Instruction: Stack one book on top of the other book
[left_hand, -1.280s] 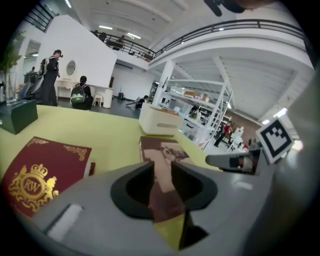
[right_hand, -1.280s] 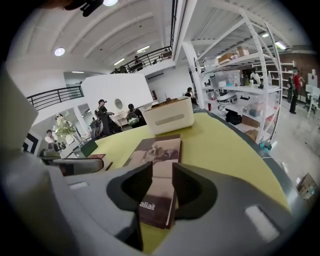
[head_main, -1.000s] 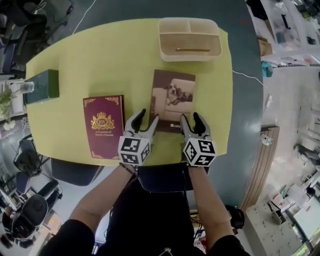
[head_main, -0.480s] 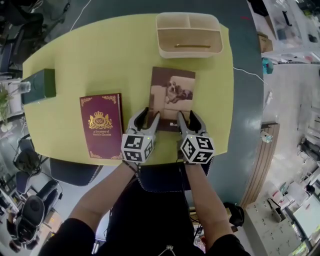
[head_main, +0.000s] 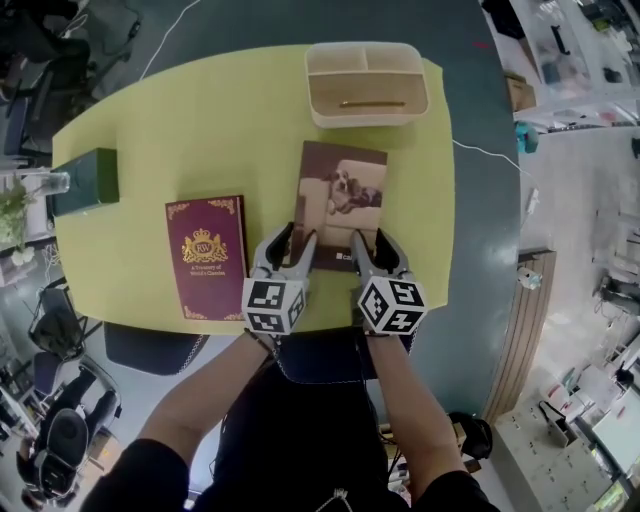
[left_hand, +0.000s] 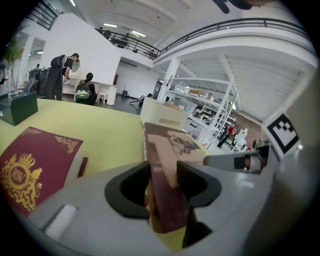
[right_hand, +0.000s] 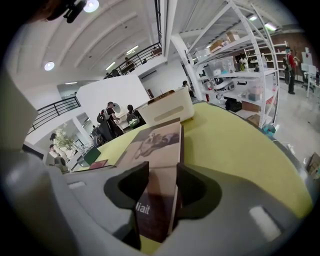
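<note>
Head view: left hand-held gripper (head_main: 298, 236) and right hand-held gripper (head_main: 370, 237), jaws just closing, pinch the brown book (head_main: 343, 185); red book (head_main: 206, 256) lies beside it, unstacked

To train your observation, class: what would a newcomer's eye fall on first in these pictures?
The left hand-held gripper and the right hand-held gripper hold the near edge of the brown book in the middle of the table; their jaws have just been closing on it. To its left a maroon book lies flat on the bright yellow table.
</note>
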